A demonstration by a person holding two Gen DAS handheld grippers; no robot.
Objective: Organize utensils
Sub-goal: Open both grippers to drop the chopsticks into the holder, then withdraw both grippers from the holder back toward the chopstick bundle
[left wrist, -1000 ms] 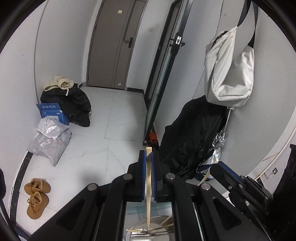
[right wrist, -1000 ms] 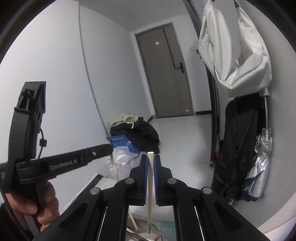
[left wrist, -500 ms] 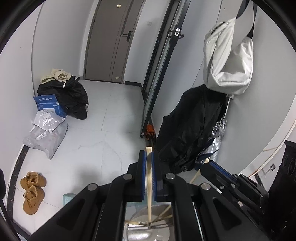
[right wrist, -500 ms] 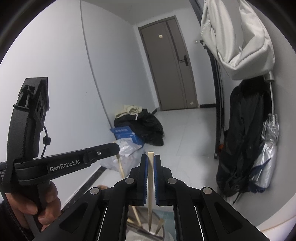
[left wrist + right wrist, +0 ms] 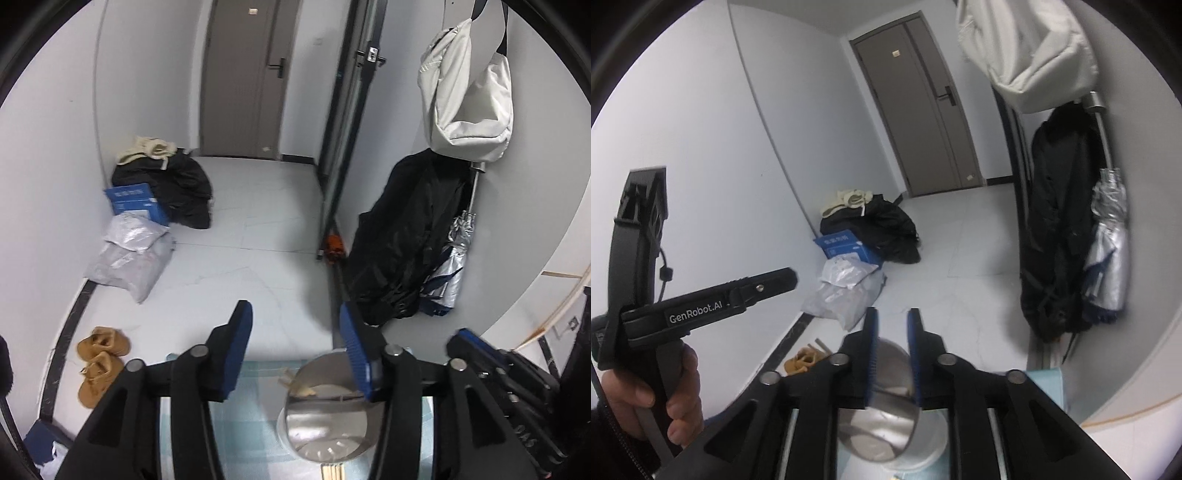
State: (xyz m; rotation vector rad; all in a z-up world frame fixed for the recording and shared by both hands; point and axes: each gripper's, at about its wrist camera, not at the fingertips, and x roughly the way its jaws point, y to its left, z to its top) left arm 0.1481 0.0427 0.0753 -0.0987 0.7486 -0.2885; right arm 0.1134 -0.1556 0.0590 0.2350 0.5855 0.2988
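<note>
Standing on the pale blue mat (image 5: 255,413), near its far edge, the steel cup (image 5: 327,410) serves as holder; chopstick ends (image 5: 299,384) show at its mouth, pale and tilted, the rest hidden. A further bundle of chopsticks (image 5: 334,472) lies at the mat's near edge, long axis pointing away from the camera. Left gripper (image 5: 295,350): jaws have just been opening, now well apart, nothing between them, cup below and slightly right. Right gripper (image 5: 892,354): jaws have just been opening, a narrow gap, empty, directly over the cup. The bundle appears nearer the left gripper.
</note>
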